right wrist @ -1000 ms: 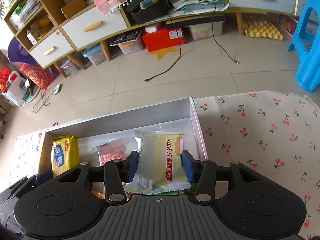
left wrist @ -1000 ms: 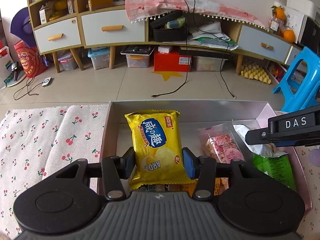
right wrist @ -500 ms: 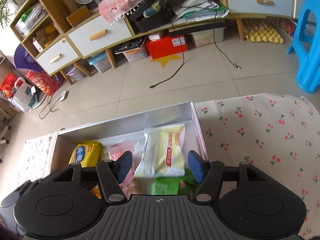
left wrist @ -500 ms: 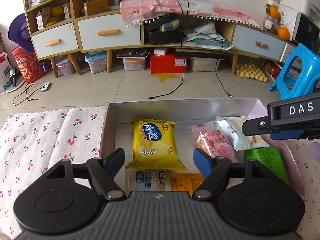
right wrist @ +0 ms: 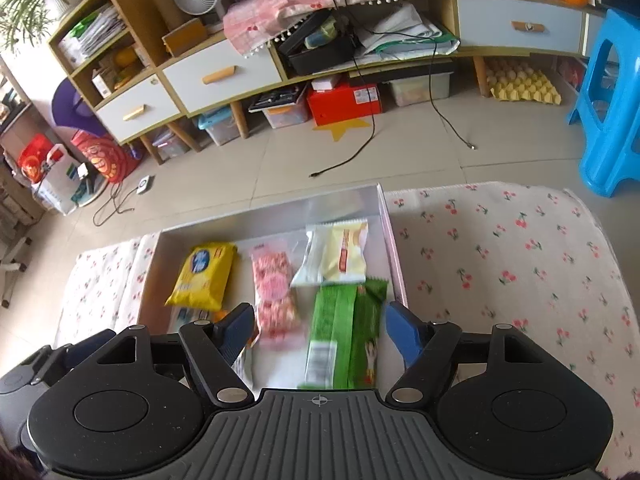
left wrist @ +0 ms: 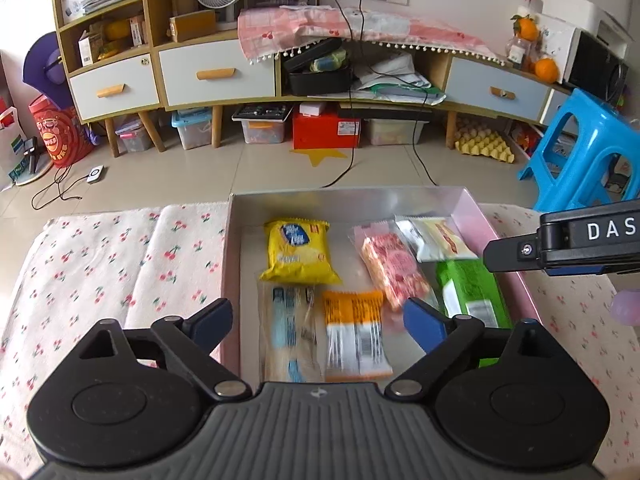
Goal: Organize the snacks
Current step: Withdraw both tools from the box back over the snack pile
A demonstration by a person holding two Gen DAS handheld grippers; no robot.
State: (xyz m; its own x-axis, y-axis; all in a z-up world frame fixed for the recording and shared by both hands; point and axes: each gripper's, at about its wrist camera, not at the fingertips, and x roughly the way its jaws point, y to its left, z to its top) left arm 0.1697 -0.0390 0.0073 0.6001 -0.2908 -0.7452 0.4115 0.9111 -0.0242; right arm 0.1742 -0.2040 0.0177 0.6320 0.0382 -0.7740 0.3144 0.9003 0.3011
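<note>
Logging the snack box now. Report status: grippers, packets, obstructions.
Left gripper and right gripper both opening, nothing held. Yellow packet and white packet lying in the box. Nothing in the way.

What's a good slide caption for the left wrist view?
Left gripper, fingers opening and empty, above a box of six snack packets on a cherry-print cloth.

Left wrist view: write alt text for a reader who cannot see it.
A shallow box on a cherry-print cloth holds six snack packets, among them a yellow packet, a pink packet and a green packet. The left gripper hangs above them, jaws opening, holding nothing. The right gripper's body juts in from the right edge.
</note>
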